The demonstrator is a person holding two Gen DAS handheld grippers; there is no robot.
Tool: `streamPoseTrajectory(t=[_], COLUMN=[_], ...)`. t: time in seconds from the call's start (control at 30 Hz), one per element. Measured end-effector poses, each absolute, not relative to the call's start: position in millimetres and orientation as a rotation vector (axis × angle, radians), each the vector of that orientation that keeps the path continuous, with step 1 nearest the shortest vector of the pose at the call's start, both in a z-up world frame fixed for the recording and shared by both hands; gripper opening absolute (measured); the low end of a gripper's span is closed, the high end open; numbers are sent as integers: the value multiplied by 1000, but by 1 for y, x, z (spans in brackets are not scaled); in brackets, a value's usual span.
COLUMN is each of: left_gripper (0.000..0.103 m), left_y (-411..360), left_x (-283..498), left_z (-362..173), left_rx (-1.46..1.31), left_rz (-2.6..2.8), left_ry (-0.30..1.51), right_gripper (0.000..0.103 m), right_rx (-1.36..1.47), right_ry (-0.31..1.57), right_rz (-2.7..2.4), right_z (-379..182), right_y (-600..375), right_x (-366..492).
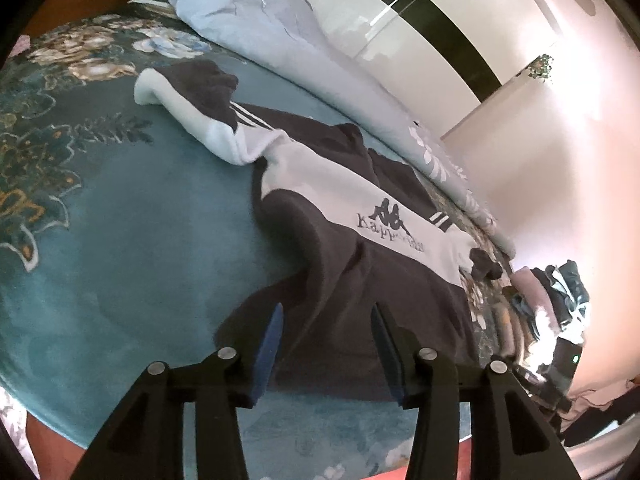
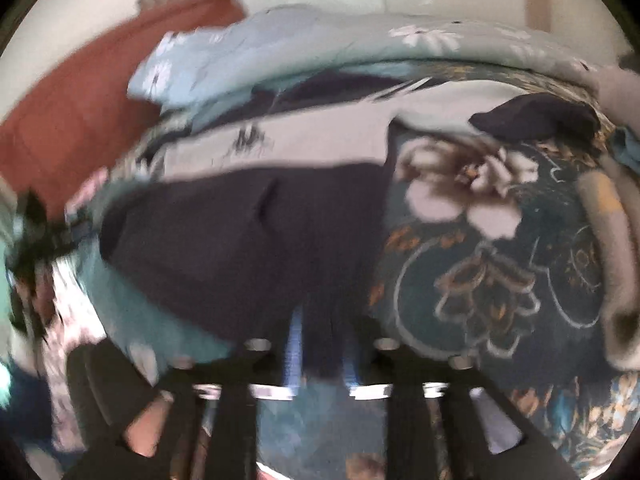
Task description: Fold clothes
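A dark navy and pale grey fleece sweatshirt (image 1: 352,216) with a Kappa logo on its grey chest band lies spread on a teal floral bedspread (image 1: 120,248). One sleeve (image 1: 200,112), grey with white stripes and a dark cuff, stretches away toward the far left. The other sleeve's dark cuff (image 1: 486,266) rests near the right edge of the bed. A light blue quilt with white daisies (image 1: 280,40) is bunched along the far side of the bed, just beyond the sweatshirt.

In the left wrist view, the left gripper (image 1: 327,316) hovers over the dark lower hem of the sweatshirt, its two blue-padded fingers (image 1: 269,344) spread apart with nothing between them.

The right wrist view is heavily blurred. The right gripper (image 2: 320,344) sits at the sweatshirt's (image 2: 248,232) dark bottom edge, and dark cloth appears to run down between its blue pads (image 2: 294,344), which stand close together as if pinching the fabric. A large cream flower pattern on the bedspread (image 2: 480,272) lies to the right of the garment.
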State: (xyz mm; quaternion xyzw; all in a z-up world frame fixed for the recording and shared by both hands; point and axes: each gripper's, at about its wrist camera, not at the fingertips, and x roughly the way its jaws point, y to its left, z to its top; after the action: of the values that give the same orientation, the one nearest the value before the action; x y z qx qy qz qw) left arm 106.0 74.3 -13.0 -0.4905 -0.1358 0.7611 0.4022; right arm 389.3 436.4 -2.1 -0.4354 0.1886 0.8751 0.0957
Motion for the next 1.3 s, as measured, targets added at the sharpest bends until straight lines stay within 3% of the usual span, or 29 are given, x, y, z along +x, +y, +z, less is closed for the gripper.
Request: streamPoseTrajectory(t=[0.4,0.8,1.0,1.03,1.13,1.3], left_gripper=[51,51,52,52,52,52], left_y=[65,55,43,43,44,43], left_x=[112,112,110,110,110,113], left_z=[-21,-23,-27,-28,-30,-27], left_rx=[-1263,-1269,-1273,-1277,-1286,-1270], left_rz=[1928,1948,1965,1963,1960,1968], left_ry=[-390,-389,-418,-419,-407,-369], right_gripper=[37,37,37,37,21,20], right_rx=[-1452,-1231,-1335,-1320,-1281,-1096], right_ry=[394,286,261,272,391,560], right_rz=[2568,2497,2450,2453,2491,2531], right_z=[-23,-15,-29,-28,-23,11], right_y=[409,417,417,417,423,454], right_x=[398,371,362,364,367,358])
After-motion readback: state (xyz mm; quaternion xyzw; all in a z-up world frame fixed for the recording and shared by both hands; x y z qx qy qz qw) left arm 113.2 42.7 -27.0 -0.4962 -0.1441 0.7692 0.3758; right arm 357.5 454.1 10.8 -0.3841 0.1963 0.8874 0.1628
